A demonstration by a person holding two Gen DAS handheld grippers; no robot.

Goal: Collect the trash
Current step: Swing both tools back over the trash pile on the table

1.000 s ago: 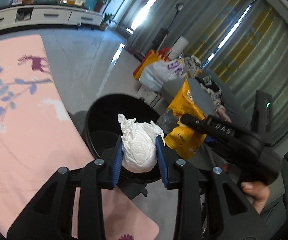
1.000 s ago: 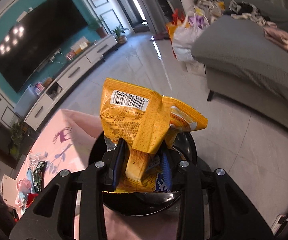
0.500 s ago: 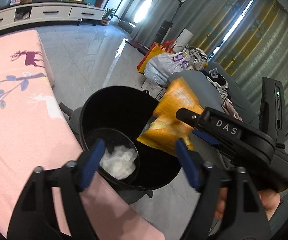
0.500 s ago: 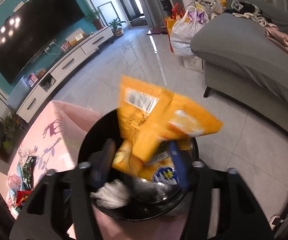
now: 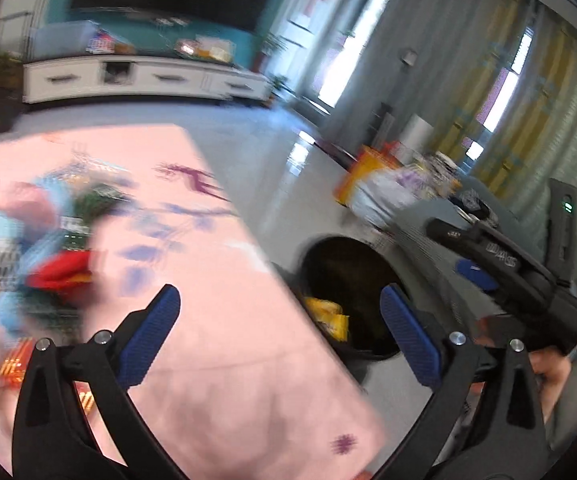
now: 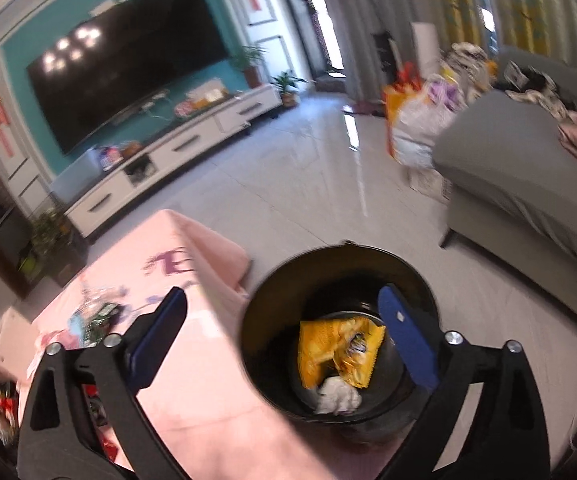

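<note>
Far left, on the pink tablecloth (image 5: 224,320): a blurred heap of wrappers (image 5: 48,256), red, green and pale blue. This looks like the rubbish not yet collected. No print on it can be read through the blur.

Left gripper (image 5: 280,336): jaws opening, spread wide, nothing between the blue pads. It points over the cloth, between the heap and the bin, so the heap is likely its next target.

Centre-right: black bin (image 6: 340,256) on the floor, tight against the table's edge, presumably so rubbish drops straight in. Inside lie a yellow snack bag (image 6: 336,348) and a white paper wad (image 6: 338,398), touching, the wad nearer the camera. The bag's print is too small to read.

Right gripper (image 6: 282,334): jaws opening, wide, empty, hanging above the bin's mouth. In the left wrist view it sits at far right with a hand (image 5: 552,368) under it; white lettering on its body is blurred, not legible.
</note>
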